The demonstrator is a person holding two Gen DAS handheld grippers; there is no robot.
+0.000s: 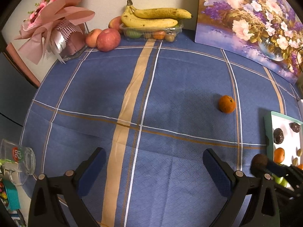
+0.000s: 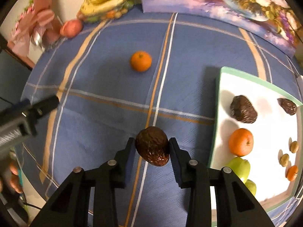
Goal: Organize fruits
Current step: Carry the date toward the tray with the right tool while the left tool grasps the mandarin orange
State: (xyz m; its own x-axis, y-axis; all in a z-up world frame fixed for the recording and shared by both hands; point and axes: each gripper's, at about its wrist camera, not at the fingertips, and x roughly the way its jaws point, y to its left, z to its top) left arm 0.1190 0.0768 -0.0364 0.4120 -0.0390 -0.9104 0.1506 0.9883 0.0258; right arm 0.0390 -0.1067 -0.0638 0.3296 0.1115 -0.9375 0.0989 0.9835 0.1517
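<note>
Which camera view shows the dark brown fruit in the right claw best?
The right wrist view: the dark brown fruit sits centred and close between the pads of the right claw. The left wrist view shows it only small and blurred at the right edge, partly hidden.

Right gripper (image 2: 152, 147) jaws clamping dark avocado (image 2: 152, 148), tangerine (image 2: 141, 61) beyond, white tray (image 2: 223, 79) right

Ahead of the left tool (image 1: 154, 167) the table (image 1: 170, 79) lies open up to one mandarin (image 1: 227, 103) on its right. Far ahead, apples (image 1: 108, 39), a banana tray (image 1: 151, 31) and a painting (image 1: 251, 19) close off the back edge. Beside the right tool (image 2: 152, 147), the white tray's (image 2: 217, 98) raised rim stands on its right.
</note>
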